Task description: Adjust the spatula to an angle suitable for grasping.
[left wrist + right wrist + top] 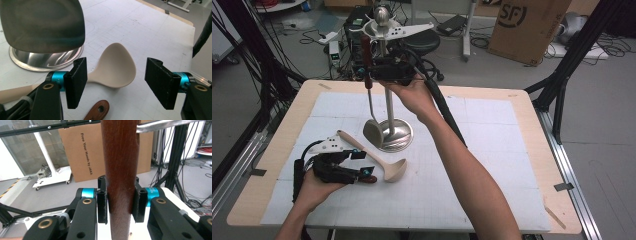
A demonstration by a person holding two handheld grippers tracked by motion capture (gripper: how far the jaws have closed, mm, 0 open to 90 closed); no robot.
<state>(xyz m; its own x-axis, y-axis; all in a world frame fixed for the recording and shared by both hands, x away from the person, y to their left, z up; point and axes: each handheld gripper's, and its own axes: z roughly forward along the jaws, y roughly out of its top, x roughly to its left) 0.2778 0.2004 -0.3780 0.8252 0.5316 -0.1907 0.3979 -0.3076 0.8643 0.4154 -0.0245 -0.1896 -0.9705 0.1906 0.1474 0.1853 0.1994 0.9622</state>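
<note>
- Two ladles are in play: a steel ladle with a brown wooden handle [366, 50], held up in the air, and a cream ladle [382, 160] lying flat on the white mat [492, 150].
- The right gripper [379, 71] is clamped on the wooden handle; in the right gripper view both pads press the handle's sides, and the handle rises upright between them.
- The steel ladle's bowl [373, 132] hangs low, just beside the pole of the metal stand [394, 132] and above the round base.
- The stand's top has a knob and flat white arms, close behind the raised gripper, so pole and arms crowd the ladle's handle.
- The left gripper [357, 165] rests low on the mat with its jaws apart and nothing between the pads.
- In the left gripper view the cream ladle's bowl [116, 67] lies just ahead of the gap, and a second wooden handle end with a hole [98, 110] lies below it.
- The hanging steel bowl and the stand's base loom at that view's upper left, near the left pad.
- A cardboard box [527, 25] and cables sit on the floor beyond the table [537, 115].
</note>
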